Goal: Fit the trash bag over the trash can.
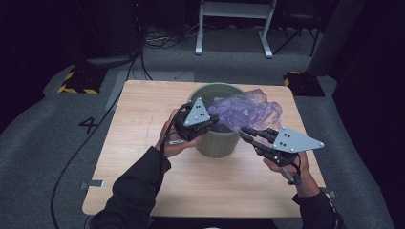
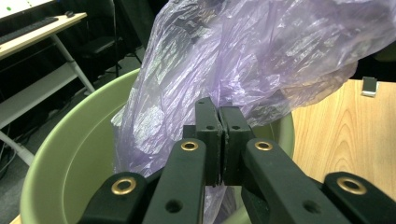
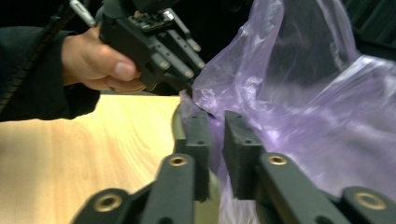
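While the wooden surface (image 1: 143,157) carries a green bin (image 1: 217,145), a purple plastic bag (image 1: 246,110) (crumpled) drapes over its rim, the left tool (image 2: 219,122) clamped on the film, the right tool (image 3: 215,135) slightly apart around it.

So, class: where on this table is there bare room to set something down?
Free: the wooden table left of the green bin, and the near strip between the two sleeves. Crowded: the bin's mouth, where the purple bag and both claws, left and right, meet.
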`<state>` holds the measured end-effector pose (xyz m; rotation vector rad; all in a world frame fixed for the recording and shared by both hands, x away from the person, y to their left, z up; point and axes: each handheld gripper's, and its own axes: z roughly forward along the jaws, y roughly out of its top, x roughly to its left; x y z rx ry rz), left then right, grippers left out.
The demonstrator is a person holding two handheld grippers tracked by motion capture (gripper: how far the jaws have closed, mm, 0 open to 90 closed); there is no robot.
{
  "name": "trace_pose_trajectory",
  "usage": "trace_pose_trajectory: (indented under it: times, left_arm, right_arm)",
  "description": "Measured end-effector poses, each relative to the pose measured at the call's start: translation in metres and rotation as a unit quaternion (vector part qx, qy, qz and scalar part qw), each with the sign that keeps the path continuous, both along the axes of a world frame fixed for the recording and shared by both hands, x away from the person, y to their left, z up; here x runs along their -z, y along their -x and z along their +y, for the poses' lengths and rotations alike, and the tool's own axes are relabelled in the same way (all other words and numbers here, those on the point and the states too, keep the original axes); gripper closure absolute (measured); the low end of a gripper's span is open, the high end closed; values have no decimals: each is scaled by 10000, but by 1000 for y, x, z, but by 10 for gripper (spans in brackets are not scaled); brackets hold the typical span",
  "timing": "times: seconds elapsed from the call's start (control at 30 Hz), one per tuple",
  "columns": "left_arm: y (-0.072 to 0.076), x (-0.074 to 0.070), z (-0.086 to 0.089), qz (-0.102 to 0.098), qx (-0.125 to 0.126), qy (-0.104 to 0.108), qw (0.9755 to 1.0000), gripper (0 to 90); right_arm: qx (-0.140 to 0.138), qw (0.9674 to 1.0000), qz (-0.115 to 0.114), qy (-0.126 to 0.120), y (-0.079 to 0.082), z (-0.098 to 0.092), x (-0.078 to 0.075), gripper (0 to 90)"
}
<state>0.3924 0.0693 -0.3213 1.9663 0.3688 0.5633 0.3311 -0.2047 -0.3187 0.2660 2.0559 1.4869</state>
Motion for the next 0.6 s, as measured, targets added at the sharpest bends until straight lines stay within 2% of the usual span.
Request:
trace_pose_trajectory:
  times: [0.1,0.27,0.33,0.43,0.53,0.6]
  left_arm:
    - [1,2,8,-16,-55,1,10000,884]
    - [2,4,18,23,-85,76,9999,884]
    - [2,6,21,48,-98,103,9999,884]
    - [2,8,24,64,-101,148,9998,884]
    - [2,10,27,78,-120,156,9998,884]
    - [3,11,28,77,-138,181,9997,883]
  right_arm:
    - [-97,9999,-49,-36,7,-2,5,704]
    - [47,9999,-84,60,16,-8,12,575]
    - [300,9994,-157,62,18,-12,14,480]
    - [500,9985,-215,-96,20,-20,14,406]
    - [914,9950,-295,-281,19,-32,10,318]
    - [1103,9929,-212,-389,16,-38,9,288]
